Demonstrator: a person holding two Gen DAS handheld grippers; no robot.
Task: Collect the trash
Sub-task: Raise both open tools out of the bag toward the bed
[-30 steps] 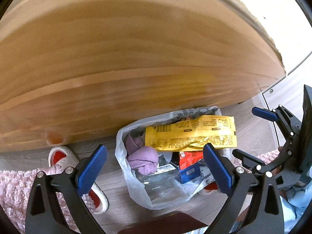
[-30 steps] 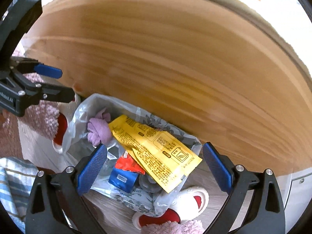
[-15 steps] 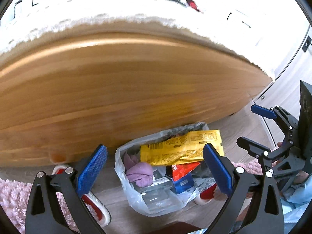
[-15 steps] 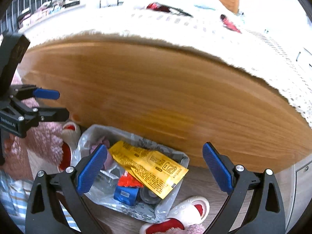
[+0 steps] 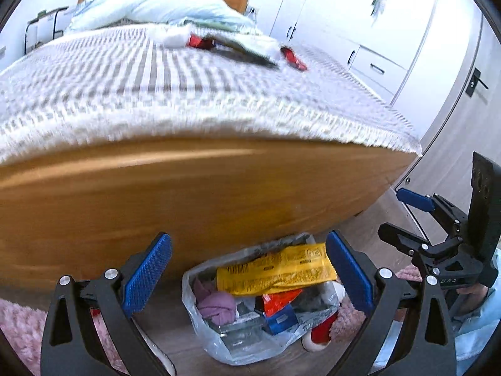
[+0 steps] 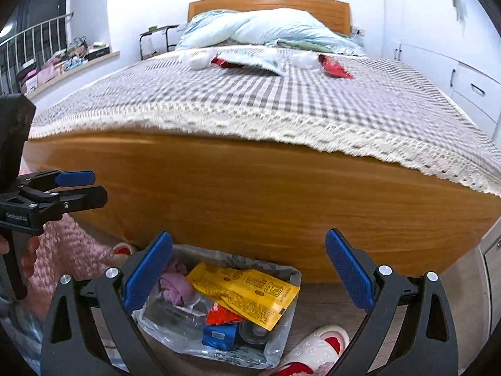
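Note:
A clear trash bag [image 5: 191, 300] [image 6: 277, 344] stands open on the floor against the bed's foot. A yellow wrapper [image 5: 275, 271] [image 6: 244, 291], a purple cloth ball, a red wrapper and a blue box lie inside it. Up on the checked bedspread lie two red wrappers [image 5: 292, 58] [image 6: 336, 67], white tissue lumps [image 6: 198, 59] and a flat packet [image 6: 260, 59]. My left gripper [image 5: 247, 244] [image 6: 90, 188] hangs open and empty above the bag. My right gripper [image 6: 247, 241] [image 5: 397, 216] is open and empty too, to the right of the left one.
The wooden footboard [image 5: 188, 194] [image 6: 250, 194] rises between the bag and the bedspread. Red-and-white slippers [image 6: 316, 347] and a pink rug [image 6: 69, 250] flank the bag. White wardrobes [image 5: 360, 31] line the right wall. A cluttered windowsill [image 6: 62, 59] runs along the left.
Both grippers have risen and tilted up. The views went from the footboard and bag to the bed's top. The bag has sunk lower in both views. Both stay open.

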